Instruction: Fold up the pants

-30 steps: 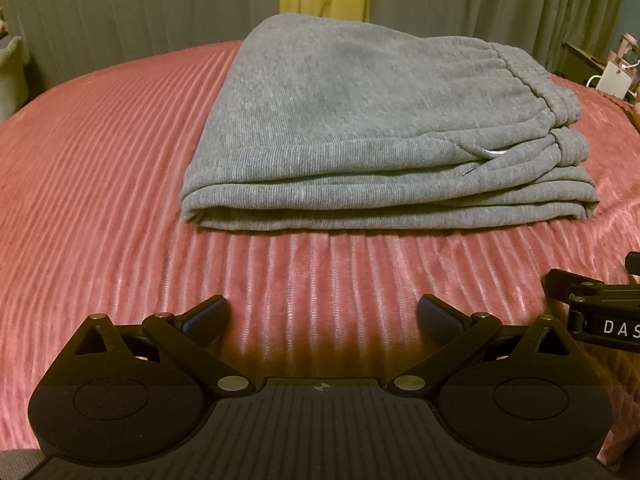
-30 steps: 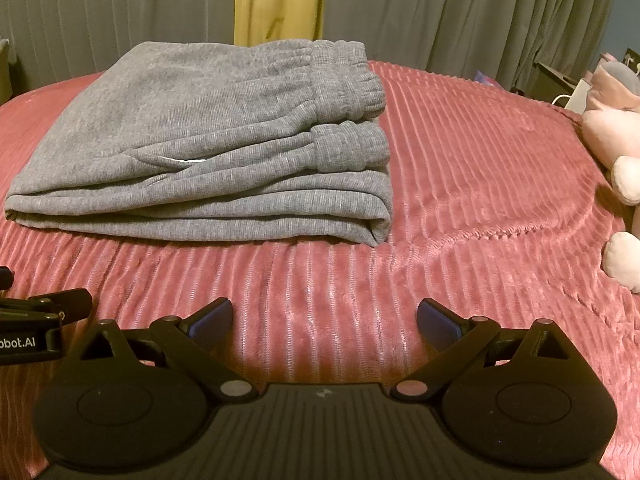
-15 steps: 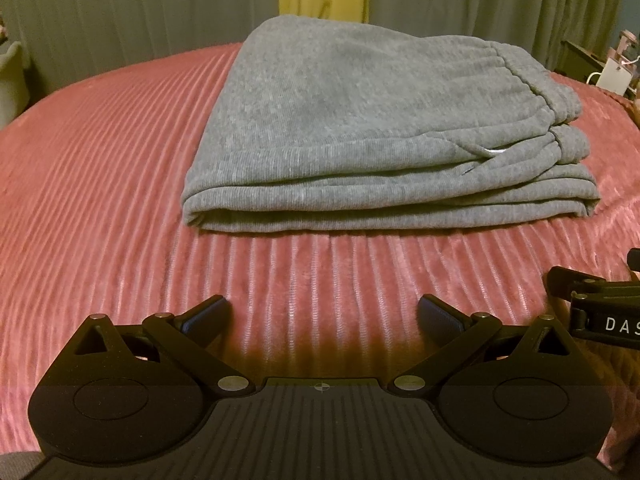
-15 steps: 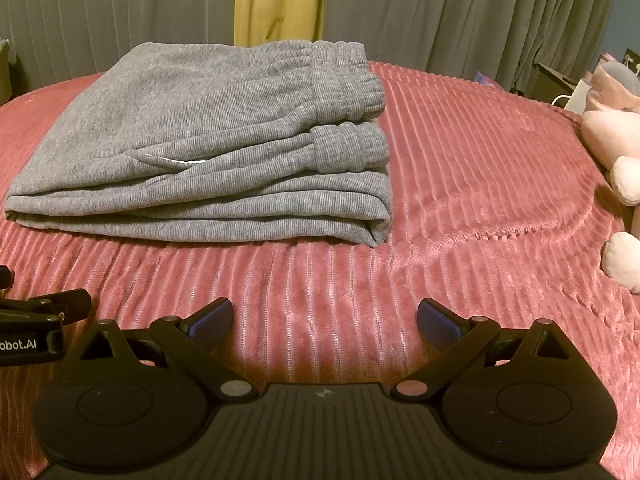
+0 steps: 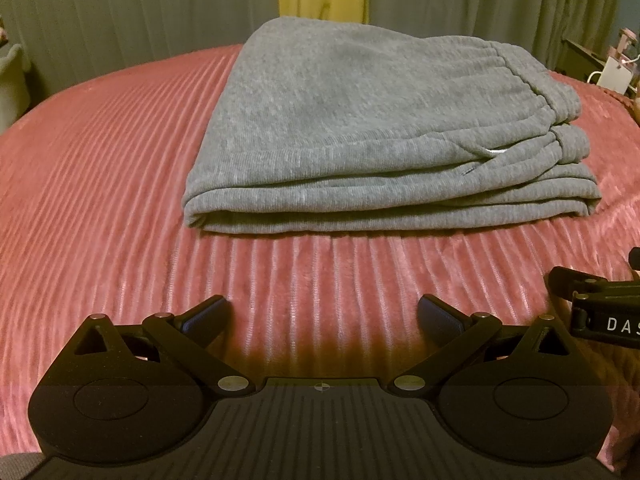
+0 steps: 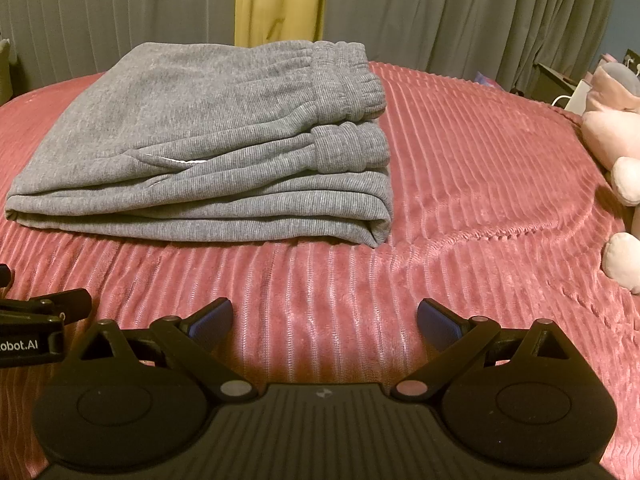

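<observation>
I see the grey sweatpants [image 5: 384, 132] lying folded in a stack on the pink ribbed bedspread [image 5: 100, 184], toward its far edge. My left gripper [image 5: 323, 316] and right gripper [image 6: 325, 318] sit apart from them, fingers spread, holding nothing.

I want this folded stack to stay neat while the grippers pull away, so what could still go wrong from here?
1. The gray pants lie in loose layers; the elastic waistband bulges at the right end and may spring the top layer open.
2. Both grippers are open and low over the ribbed pink bedspread; a finger could snag it and drag the stack.
3. The plush toy lies close on the right, so a wide sweep of the right gripper might knock it.
</observation>
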The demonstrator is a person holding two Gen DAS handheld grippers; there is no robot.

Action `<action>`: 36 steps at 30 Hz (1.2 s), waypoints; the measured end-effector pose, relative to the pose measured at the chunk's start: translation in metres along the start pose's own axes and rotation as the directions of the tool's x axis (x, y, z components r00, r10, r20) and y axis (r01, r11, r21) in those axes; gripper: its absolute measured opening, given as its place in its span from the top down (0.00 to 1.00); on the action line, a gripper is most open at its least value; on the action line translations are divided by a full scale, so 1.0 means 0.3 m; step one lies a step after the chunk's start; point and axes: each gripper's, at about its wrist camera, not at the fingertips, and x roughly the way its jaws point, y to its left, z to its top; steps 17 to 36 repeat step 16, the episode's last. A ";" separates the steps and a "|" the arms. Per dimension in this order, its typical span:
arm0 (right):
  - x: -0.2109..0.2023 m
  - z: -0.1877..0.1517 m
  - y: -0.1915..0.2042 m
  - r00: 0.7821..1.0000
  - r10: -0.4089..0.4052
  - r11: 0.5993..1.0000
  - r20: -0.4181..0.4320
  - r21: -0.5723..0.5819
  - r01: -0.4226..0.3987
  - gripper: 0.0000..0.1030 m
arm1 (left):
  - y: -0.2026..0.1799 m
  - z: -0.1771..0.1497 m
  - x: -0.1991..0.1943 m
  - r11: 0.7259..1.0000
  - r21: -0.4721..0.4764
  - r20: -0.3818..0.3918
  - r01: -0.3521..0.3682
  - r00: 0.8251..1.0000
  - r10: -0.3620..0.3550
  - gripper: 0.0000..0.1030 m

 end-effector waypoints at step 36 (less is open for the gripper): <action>-0.001 0.000 0.003 1.000 -0.003 1.000 0.000 -0.002 0.003 0.04 | 0.016 -0.008 -0.011 1.000 -0.010 0.024 0.017 1.000 -0.016 0.00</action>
